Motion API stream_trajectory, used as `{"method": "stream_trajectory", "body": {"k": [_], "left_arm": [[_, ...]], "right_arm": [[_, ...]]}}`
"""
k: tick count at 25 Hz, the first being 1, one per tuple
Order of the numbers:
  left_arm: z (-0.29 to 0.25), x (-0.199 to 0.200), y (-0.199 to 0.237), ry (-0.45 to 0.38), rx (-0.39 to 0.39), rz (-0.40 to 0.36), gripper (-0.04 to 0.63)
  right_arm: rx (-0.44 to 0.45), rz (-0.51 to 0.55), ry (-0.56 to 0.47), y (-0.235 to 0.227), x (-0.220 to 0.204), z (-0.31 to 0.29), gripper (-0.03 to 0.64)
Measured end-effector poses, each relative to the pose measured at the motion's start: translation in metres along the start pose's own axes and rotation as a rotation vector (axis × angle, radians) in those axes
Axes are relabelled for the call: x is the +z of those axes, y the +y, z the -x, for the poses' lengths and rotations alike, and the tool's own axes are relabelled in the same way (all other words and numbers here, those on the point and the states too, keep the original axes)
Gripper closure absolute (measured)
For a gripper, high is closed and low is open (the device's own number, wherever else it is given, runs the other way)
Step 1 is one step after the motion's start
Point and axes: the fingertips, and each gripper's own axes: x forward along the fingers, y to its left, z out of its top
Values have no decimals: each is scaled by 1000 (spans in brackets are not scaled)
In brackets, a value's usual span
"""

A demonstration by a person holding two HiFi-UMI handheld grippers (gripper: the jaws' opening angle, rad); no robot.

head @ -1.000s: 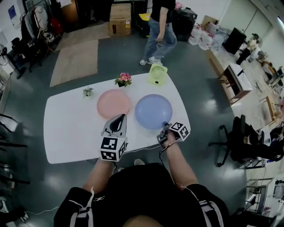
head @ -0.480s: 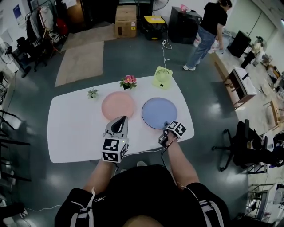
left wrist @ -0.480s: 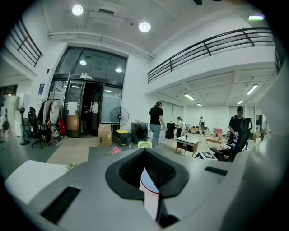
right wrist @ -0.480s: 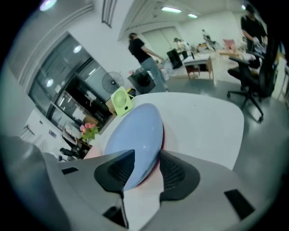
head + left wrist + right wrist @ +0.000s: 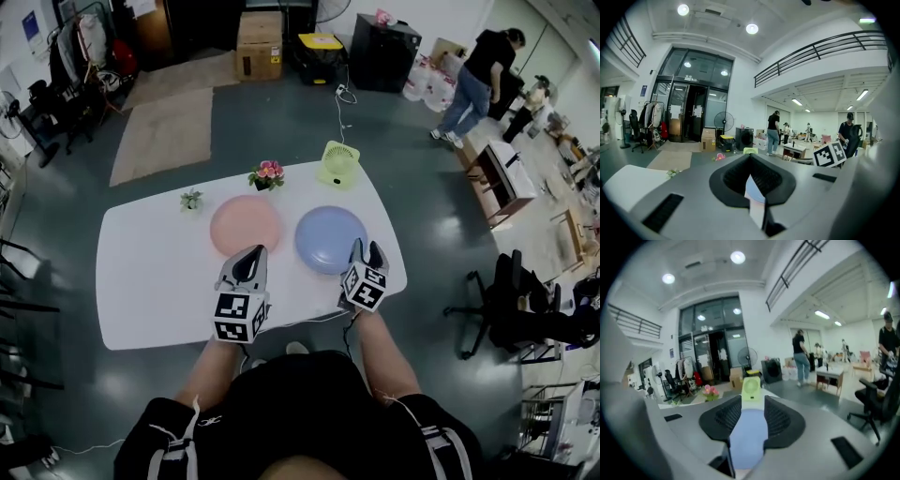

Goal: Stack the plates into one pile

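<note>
A pink plate (image 5: 246, 225) and a blue plate (image 5: 330, 239) lie side by side, apart, on the white table (image 5: 159, 281). My left gripper (image 5: 252, 255) hovers at the pink plate's near edge with its jaws shut and nothing held; only a thin sliver shows between them in the left gripper view (image 5: 751, 180). My right gripper (image 5: 366, 250) is raised over the blue plate's near right rim. Its jaws have just been opening and stand open (image 5: 749, 411). The blue plate (image 5: 747, 437) shows below the gap, and the pads do not touch it.
A green fan (image 5: 335, 161), a flower pot (image 5: 266, 174) and a small plant (image 5: 191, 199) stand along the table's far edge. A person (image 5: 473, 80) walks at the far right. An office chair (image 5: 511, 300) stands right of the table.
The blue plate, held tilted by its near edge a second ago, now lies flat. My right gripper let go, opened, rolled upright and rose. The left gripper stayed put.
</note>
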Motion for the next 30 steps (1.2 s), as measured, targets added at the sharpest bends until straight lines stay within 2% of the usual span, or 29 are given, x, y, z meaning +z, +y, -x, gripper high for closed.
{"method": "stream_trajectory", "body": {"k": [2, 4, 7, 9, 15, 21, 26, 30], "left_arm": [[-1, 5, 0, -12, -1, 3, 583], [-2, 13, -1, -31, -4, 7, 583], [-1, 25, -4, -59, -15, 12, 583], [-2, 31, -5, -73, -16, 11, 583], [-12, 33, -8, -75, 4, 3, 583], [-14, 24, 6, -51, 77, 23, 583], [11, 10, 43, -36, 116, 37, 583], [42, 8, 88, -52, 99, 24, 583]], "right_arm": [[29, 71, -169, 20, 50, 22, 519], [71, 85, -293, 38, 91, 47, 600], [182, 68, -376, 65, 127, 79, 601], [211, 86, -408, 75, 138, 90, 601], [241, 103, -412, 77, 141, 82, 601], [340, 116, -364, 95, 131, 59, 601], [397, 96, -346, 148, 119, 56, 601], [410, 98, -344, 212, 102, 68, 601]]}}
